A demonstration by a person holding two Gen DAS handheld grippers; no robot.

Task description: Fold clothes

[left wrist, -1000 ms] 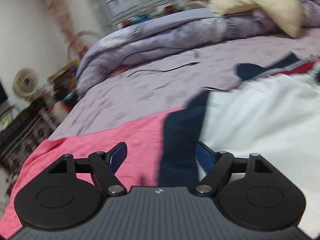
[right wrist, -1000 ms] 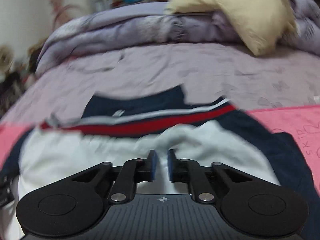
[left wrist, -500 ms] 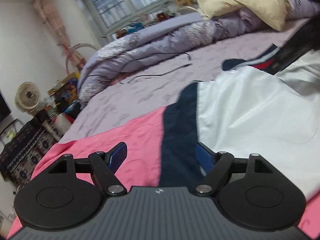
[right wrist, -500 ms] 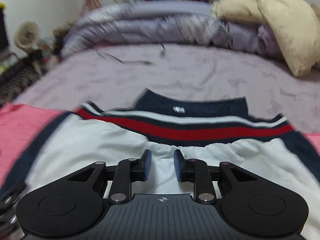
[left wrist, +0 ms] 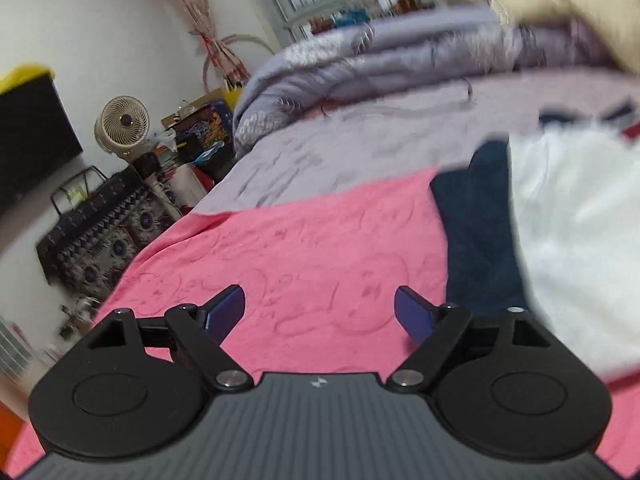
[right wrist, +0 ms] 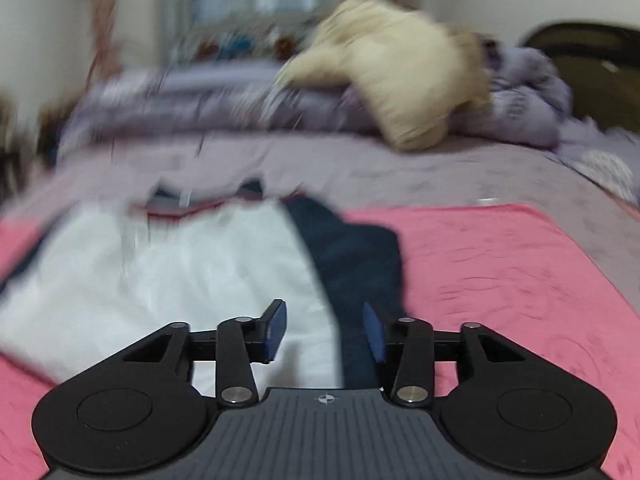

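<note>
Shirt [right wrist: 168, 272], white in the body with navy sides and a red and navy striped band near the collar, lies spread on a pink blanket [left wrist: 304, 248] that covers the near part of the bed, with the lilac sheet [right wrist: 400, 168] beyond it. In the right wrist view a navy sleeve [right wrist: 356, 260] lies along the garment's right edge, bunched on the pink cloth; in the left wrist view the opposite navy edge [left wrist: 476, 232] runs beside the white panel. Both views are blurred, so how many layers the shirt already has cannot be told. The left gripper [left wrist: 320, 308] hovers over bare pink blanket just left of the navy edge, its fingers spread wide and grasping nothing. The right gripper [right wrist: 324, 330] hangs low over the seam where white meets navy, its fingers parted with cloth showing between them but not pinched. My judgement is that both hands are between grasps at the garment's two sides: this would fit lining up to take the side edges for a lengthwise fold, or letting go after smoothing one down. Any further grasp calls for fingers closing on a single clean edge, both sides kept level so the white panel does not skew.
</note>
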